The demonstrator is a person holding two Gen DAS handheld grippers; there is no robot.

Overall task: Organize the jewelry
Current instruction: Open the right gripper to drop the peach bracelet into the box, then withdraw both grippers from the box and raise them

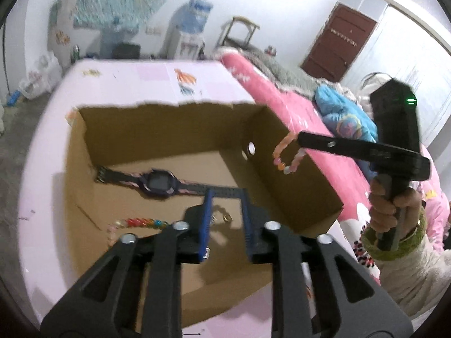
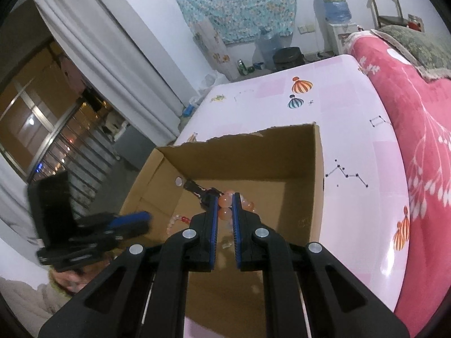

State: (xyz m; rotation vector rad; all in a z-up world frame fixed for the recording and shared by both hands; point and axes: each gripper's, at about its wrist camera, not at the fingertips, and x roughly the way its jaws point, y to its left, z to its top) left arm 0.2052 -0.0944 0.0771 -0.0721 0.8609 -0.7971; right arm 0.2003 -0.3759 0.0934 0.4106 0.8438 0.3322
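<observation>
An open cardboard box (image 1: 169, 129) stands on the pink table (image 1: 157, 76). On its floor lie a dark watch (image 1: 157, 184), a string of coloured beads (image 1: 143, 222) and a small chain with a ring (image 1: 224, 215). My left gripper (image 1: 226, 195) hovers over the box floor, open, with nothing between its blue pads. My right gripper (image 2: 226, 197) is shut on a pink and orange bead bracelet (image 2: 248, 205). In the left wrist view that bracelet (image 1: 284, 166) hangs from the right gripper (image 1: 300, 138) above the box's right wall. The left gripper (image 2: 141, 221) shows blurred at the box's left side.
A bed with a pink blanket (image 2: 417, 118) runs along the table's right edge. A person's hand (image 1: 394, 205) grips the right tool's handle. A water dispenser (image 1: 188, 28) and a chair (image 1: 239, 31) stand by the far wall. The box's far rim (image 2: 253, 135) is torn.
</observation>
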